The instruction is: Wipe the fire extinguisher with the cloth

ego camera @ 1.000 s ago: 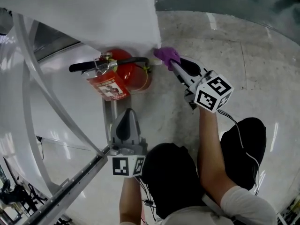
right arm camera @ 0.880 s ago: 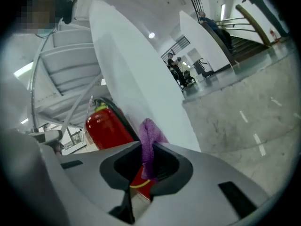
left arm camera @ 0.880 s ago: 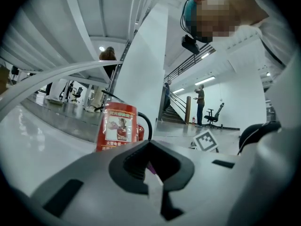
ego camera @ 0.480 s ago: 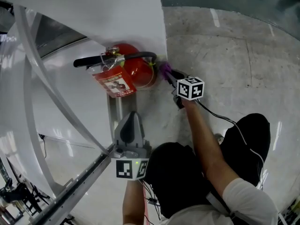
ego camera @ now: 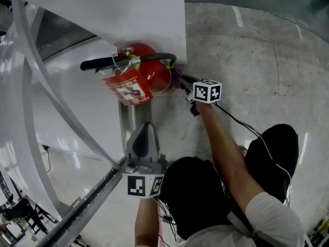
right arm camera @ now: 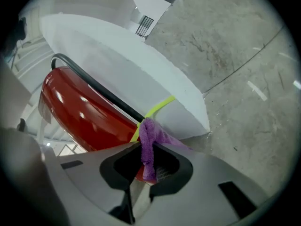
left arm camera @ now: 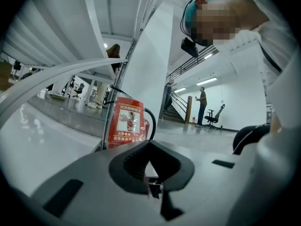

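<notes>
The red fire extinguisher (ego camera: 150,72) stands on the floor against a white panel, with a black hose and a red instruction tag (ego camera: 129,89) hanging on it. My right gripper (ego camera: 182,82) is shut on a purple cloth (ego camera: 177,78), which presses on the cylinder's right side. In the right gripper view the cloth (right arm camera: 149,144) hangs between the jaws, right at the red body (right arm camera: 80,112), beside a yellow tie (right arm camera: 158,108). My left gripper (ego camera: 145,125) is shut and holds nothing, a short way in front of the extinguisher. The left gripper view shows the tag (left arm camera: 128,122) ahead of it.
A white slanted panel (ego camera: 133,14) overhangs the extinguisher. Curved white rails (ego camera: 31,96) and a metal beam (ego camera: 77,205) fill the left side. Concrete floor (ego camera: 257,55) lies to the right. The person's black trouser leg (ego camera: 272,153) is at lower right. Distant people and an office chair (left arm camera: 215,117) stand in the background.
My right gripper has moved left and down with the cloth, from beside the panel's corner onto the extinguisher's side. The left gripper has hardly moved.
</notes>
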Tool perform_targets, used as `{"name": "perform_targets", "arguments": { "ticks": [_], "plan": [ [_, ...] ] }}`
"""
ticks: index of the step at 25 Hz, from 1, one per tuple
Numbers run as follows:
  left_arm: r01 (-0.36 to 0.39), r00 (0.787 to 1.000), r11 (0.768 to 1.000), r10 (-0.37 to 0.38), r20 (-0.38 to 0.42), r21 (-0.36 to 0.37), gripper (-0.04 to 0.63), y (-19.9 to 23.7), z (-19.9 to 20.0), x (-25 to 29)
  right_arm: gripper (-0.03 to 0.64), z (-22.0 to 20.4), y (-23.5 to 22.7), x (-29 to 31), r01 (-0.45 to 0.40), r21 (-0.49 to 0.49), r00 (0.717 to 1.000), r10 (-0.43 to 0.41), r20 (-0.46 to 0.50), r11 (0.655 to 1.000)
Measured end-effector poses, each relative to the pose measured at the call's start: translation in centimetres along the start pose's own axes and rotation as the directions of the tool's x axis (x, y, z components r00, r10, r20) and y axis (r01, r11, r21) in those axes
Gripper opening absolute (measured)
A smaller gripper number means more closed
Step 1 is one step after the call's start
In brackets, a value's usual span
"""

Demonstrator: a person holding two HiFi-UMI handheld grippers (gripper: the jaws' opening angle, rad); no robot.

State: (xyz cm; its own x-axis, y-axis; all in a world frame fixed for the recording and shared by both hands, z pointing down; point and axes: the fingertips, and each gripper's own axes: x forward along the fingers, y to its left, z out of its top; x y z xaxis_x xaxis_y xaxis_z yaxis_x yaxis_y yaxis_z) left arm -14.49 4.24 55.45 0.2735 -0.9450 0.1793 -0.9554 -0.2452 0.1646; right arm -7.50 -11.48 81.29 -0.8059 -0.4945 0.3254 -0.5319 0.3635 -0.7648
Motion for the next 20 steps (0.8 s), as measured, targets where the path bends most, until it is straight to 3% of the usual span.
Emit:
{"name": "perform_targets", "arguments": {
  "ticks": [8, 20],
  "plan": [
    [0.007, 1.0, 1.0, -0.007, -0.003, -0.002, 0.005, -0.5, -0.1, 0.1, 0.058, 0.4, 2.2, -0.1, -0.14, 0.043, 0.99, 0.139, 0.011, 0.989],
    [0.0, 1.0, 1.0, 0.0, -0.008, 0.0, 0.005, -0.5, -0.6, 0.7, 0.057, 4.2, 8.1, -2.3, -0.211, -0.133, 0.976, 0.217, 0.034, 0.968]
  ]
}}
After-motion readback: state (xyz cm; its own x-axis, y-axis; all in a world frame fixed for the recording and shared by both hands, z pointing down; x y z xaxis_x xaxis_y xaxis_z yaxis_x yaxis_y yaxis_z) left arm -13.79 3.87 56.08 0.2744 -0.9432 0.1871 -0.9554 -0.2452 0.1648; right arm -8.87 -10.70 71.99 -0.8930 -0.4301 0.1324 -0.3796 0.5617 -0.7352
